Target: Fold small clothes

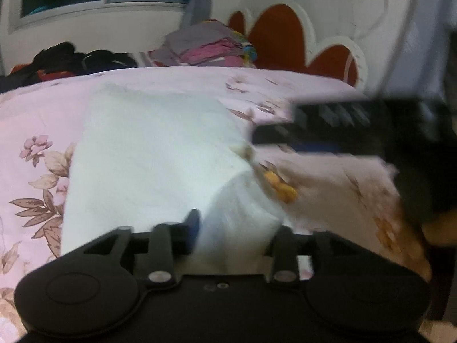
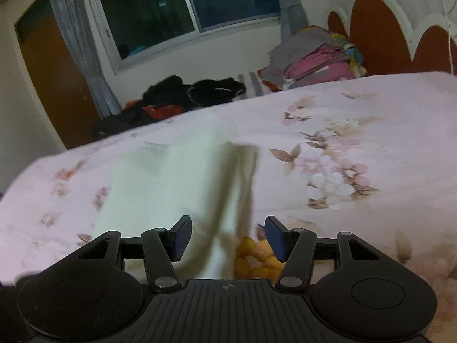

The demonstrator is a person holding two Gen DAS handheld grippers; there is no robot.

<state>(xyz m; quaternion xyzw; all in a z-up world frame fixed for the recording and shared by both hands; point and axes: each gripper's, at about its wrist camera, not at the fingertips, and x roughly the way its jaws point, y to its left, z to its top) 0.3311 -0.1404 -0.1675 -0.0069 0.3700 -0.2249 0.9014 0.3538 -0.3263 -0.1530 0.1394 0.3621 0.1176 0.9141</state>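
A small white garment (image 1: 148,157) lies spread on the pink floral bed sheet (image 1: 37,108), with an orange print (image 1: 281,187) at its right edge. My left gripper (image 1: 238,228) stands open, and a raised fold of the white cloth sits between its jaws; the right finger is partly hidden by it. My right gripper (image 1: 277,124) shows blurred at the right of the left wrist view, just above the garment's right edge. In the right wrist view the right gripper (image 2: 228,237) is open over the white garment (image 2: 171,177), with a fold and the orange print (image 2: 257,254) between its blue pads (image 2: 182,237).
A stack of folded grey and pink clothes (image 2: 314,57) sits at the far side of the bed by the red and white headboard (image 2: 380,28). A heap of dark clothes (image 2: 194,91) lies at the far left under the window (image 2: 177,8). A wooden door (image 2: 48,85) stands at the left.
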